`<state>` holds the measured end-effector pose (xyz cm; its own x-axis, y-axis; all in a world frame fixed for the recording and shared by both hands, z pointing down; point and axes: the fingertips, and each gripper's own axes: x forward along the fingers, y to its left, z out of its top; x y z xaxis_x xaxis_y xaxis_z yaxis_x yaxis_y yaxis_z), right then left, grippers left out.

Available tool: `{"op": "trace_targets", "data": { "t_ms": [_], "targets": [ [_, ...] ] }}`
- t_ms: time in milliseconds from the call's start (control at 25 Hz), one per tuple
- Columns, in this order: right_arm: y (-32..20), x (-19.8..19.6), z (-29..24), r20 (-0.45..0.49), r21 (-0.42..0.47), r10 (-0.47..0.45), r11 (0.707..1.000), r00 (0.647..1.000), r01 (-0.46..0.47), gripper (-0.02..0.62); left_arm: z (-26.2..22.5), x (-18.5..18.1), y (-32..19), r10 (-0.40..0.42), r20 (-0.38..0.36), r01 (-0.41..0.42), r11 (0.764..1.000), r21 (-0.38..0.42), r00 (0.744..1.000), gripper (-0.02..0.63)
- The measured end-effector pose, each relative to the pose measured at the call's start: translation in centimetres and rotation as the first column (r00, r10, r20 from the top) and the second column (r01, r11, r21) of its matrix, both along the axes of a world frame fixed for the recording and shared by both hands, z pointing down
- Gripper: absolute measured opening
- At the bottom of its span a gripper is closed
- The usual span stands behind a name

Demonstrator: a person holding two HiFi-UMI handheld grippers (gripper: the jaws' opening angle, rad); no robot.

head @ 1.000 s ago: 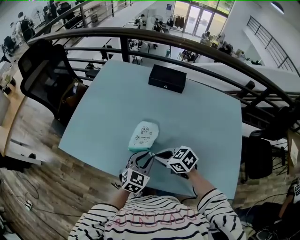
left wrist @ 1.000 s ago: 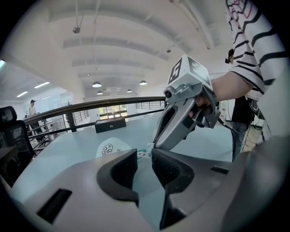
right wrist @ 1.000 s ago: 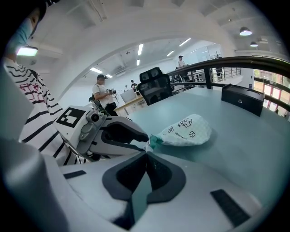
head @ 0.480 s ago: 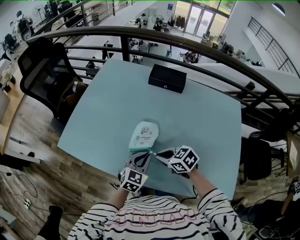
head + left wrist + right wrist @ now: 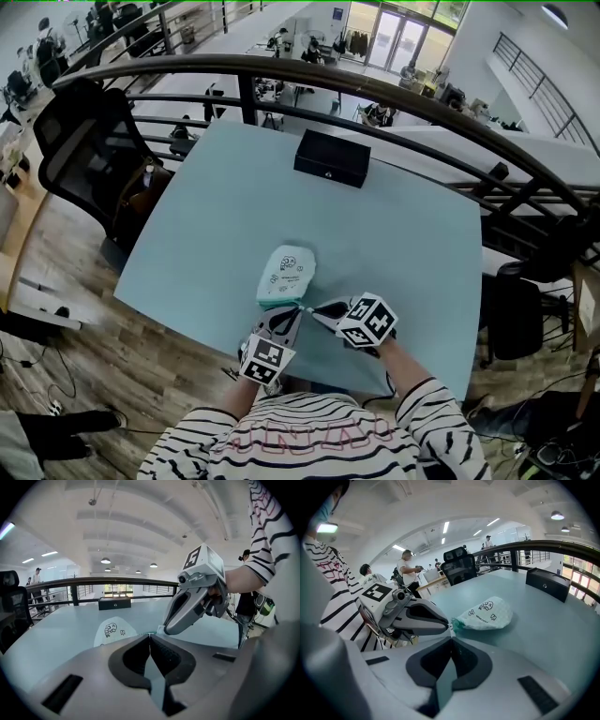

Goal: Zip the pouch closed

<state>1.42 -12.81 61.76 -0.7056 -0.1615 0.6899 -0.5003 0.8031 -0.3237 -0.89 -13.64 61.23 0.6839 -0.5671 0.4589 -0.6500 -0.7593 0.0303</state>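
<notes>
A white and mint pouch (image 5: pixel 286 272) with cartoon prints lies on the pale blue table (image 5: pixel 403 244), its narrow green end toward me. Both grippers meet at that end. My left gripper (image 5: pixel 296 313) comes from below; its jaws finish closing, pads together on the pouch's near tip (image 5: pixel 150 635). My right gripper (image 5: pixel 308 307) reaches in from the right, shut on the same mint corner. In the left gripper view the right gripper (image 5: pixel 165 631) pinches a bit of mint fabric. The right gripper view shows the pouch (image 5: pixel 487 613) and the left gripper (image 5: pixel 449 624) touching its green end. The zipper itself is too small to see.
A black box (image 5: pixel 333 157) sits at the table's far edge. A dark curved railing (image 5: pixel 281 70) runs behind the table. A black office chair (image 5: pixel 89 141) stands at the left. The table's near edge is right under my hands.
The left gripper's jaws, spread apart a second ago, have come together at the pouch's near end. The right gripper and the pouch have stayed put.
</notes>
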Motion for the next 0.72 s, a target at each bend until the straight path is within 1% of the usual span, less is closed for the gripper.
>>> {"op": "trace_targets", "data": {
  "t_ms": [200, 280, 400, 560, 640, 720],
  "targets": [
    [-0.2, 0.9, 0.5, -0.052, 0.008, 0.002, 1.0, 0.999, -0.002, 0.028, 0.3, -0.1, 0.1, -0.039, -0.029, 0.037, 0.997, -0.062, 0.999, 0.028],
    [-0.1, 1.2, 0.7, -0.063, 0.004, 0.008, 1.0, 0.998, -0.008, 0.028, 0.4, 0.0, 0.3, -0.043, -0.043, 0.039, 0.996, -0.084, 0.998, 0.026],
    [-0.1, 1.4, 1.0, -0.08, 0.011, 0.018, 1.0, 0.997, -0.017, 0.028, 0.7, 0.1, 0.3, -0.053, -0.035, 0.049, 0.994, -0.093, 0.998, 0.027],
    [-0.5, 2.1, 1.4, -0.145, 0.052, 0.025, 0.999, 0.989, -0.018, 0.028, 1.4, -0.8, 0.0, -0.137, -0.068, 0.123, 0.977, -0.174, 0.988, 0.027],
    [-0.6, 2.2, 1.5, -0.151, 0.05, 0.031, 0.998, 0.988, -0.024, 0.028, 1.7, -0.9, 0.0, -0.148, -0.075, 0.132, 0.973, -0.19, 0.986, 0.026],
    [-0.6, 2.4, 1.7, -0.171, 0.056, 0.038, 0.998, 0.985, -0.029, 0.028, 1.9, -1.3, -0.1, -0.165, -0.066, 0.15, 0.97, -0.194, 0.984, 0.026]
  ]
}}
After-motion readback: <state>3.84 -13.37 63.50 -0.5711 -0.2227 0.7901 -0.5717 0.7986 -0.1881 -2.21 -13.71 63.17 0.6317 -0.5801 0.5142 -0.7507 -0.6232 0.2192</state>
